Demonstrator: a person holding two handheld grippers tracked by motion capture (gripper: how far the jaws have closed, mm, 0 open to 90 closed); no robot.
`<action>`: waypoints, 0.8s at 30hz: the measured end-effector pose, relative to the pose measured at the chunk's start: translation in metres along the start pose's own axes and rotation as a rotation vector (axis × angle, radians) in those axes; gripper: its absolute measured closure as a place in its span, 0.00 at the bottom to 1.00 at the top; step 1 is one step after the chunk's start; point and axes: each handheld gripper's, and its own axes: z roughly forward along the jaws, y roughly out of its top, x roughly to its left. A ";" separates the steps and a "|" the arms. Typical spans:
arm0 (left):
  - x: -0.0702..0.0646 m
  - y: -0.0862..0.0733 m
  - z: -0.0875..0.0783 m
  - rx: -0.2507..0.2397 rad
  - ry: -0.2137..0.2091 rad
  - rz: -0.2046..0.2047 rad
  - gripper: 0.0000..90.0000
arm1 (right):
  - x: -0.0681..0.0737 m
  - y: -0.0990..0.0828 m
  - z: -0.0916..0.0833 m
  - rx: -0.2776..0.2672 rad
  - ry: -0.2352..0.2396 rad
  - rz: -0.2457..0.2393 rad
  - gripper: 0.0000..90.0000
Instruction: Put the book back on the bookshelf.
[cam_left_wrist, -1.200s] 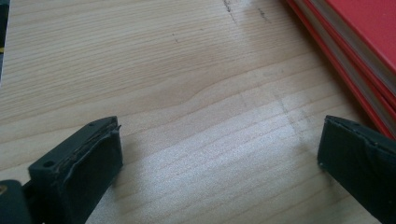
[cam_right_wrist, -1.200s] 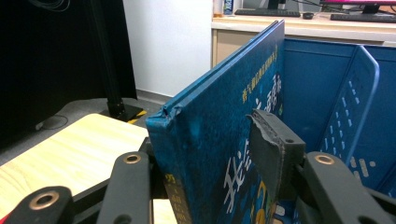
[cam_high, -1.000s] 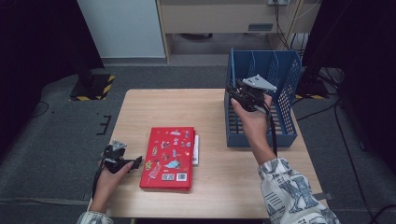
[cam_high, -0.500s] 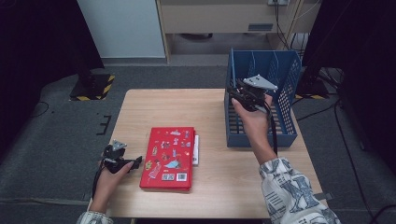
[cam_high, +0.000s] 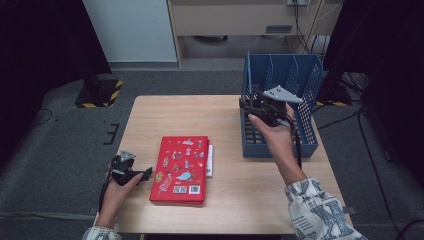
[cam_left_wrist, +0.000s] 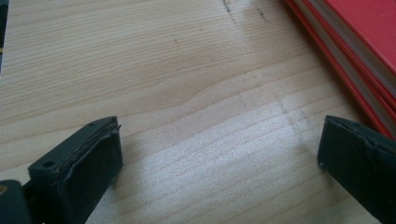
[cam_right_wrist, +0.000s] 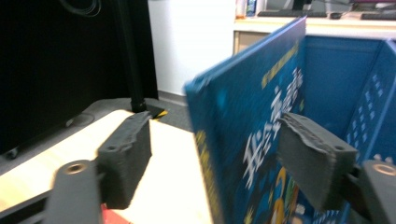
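Right gripper (cam_right_wrist: 212, 158) has just been opening; the blue book (cam_right_wrist: 247, 140) stands upright between its parted jaws at frame centre, in the blue basket (cam_high: 310, 85). Left gripper (cam_left_wrist: 219, 163) gapes empty; red books (cam_left_wrist: 355, 51) upper right

Left hand (cam_high: 116, 189): enters from the bottom edge, forearm bare, fist wrapped round the left gripper (cam_high: 142, 174), held low and level, pointing toward the person's right. Jaws stand wide apart with nothing between them, black pads facing each other.

Right hand (cam_high: 276, 140): arm stretched forward, patterned sleeve (cam_high: 320, 212) at the elbow, wrist raised. It carries the right gripper (cam_high: 246, 106), grey three-cornered plate on top, cable trailing back along the forearm. Its jaws have just been opening; pads apart, not pressing on anything.
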 end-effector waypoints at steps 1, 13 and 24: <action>0.000 0.000 0.000 0.000 0.000 0.000 0.00 | 0.001 -0.002 -0.001 0.023 0.012 -0.001 0.22; 0.000 0.000 0.000 0.001 -0.001 0.000 0.00 | 0.013 -0.039 -0.020 0.085 0.059 -0.011 0.12; -0.001 0.000 0.000 0.000 0.000 -0.001 0.00 | 0.023 -0.068 -0.045 0.100 0.115 -0.032 0.07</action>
